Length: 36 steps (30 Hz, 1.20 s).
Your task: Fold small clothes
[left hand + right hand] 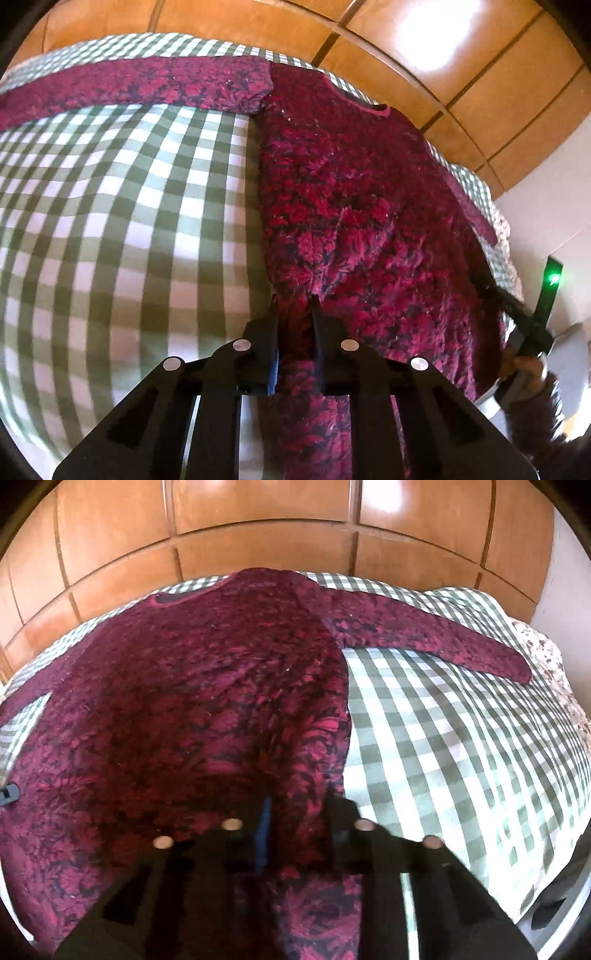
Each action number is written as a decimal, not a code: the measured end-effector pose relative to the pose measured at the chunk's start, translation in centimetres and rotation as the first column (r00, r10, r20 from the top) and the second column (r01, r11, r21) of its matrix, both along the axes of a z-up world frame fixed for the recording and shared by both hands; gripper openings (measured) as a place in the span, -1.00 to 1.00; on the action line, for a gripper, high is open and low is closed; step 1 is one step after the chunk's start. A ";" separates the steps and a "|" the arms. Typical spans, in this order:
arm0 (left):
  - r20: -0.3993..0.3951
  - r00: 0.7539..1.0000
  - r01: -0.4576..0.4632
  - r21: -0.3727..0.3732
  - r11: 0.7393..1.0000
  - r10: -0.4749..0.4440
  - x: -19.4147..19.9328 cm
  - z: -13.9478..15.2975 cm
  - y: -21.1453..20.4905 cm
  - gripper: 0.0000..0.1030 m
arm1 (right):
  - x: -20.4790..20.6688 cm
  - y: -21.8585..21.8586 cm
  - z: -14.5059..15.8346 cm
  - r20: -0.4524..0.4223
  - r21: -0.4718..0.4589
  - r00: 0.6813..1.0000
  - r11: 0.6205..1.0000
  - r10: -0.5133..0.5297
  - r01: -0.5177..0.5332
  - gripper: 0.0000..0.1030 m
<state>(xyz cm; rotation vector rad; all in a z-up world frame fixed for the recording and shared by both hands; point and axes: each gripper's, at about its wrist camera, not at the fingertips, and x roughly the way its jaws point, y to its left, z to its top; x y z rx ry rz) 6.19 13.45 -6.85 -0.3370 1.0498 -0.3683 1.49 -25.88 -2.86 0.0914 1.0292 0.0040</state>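
Across a green-and-white checked bedspread (pixel 122 206) lies a fuzzy maroon sweater (pixel 354 221), spread flat with its neckline toward twelve o'clock and wooden panelling (pixel 258 524) beyond. From the left wrist view, one sleeve (pixel 136 88) stretches out toward nine o'clock, and the left gripper (pixel 294 302) sits at six o'clock with its fingers drawn narrow, pinching the hem near the sweater's side edge. At four o'clock there, the other tool shows with a green light. From the right wrist view, the other sleeve (pixel 436 638) runs toward two o'clock; the right gripper (pixel 297 805), blurred, has its fingers closed narrowly on the hem fabric.
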 end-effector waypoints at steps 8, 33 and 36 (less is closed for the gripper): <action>0.105 0.991 -0.097 0.097 0.990 0.087 0.3 3.1 1.0 0.02 | -0.1 -0.5 -0.9 -0.003 0.039 1.000 0.999 -0.004 0.004 -0.20; 0.177 0.981 0.042 0.216 0.976 -0.081 10.7 -0.9 -8.2 0.65 | 14.5 -27.0 -6.3 -0.193 0.511 0.737 0.575 -0.648 0.639 -0.01; 0.173 0.980 0.056 0.223 0.973 -0.096 10.9 -1.3 -8.7 0.74 | 16.1 -27.4 -6.8 -0.210 0.493 0.727 0.572 -0.653 0.656 -0.17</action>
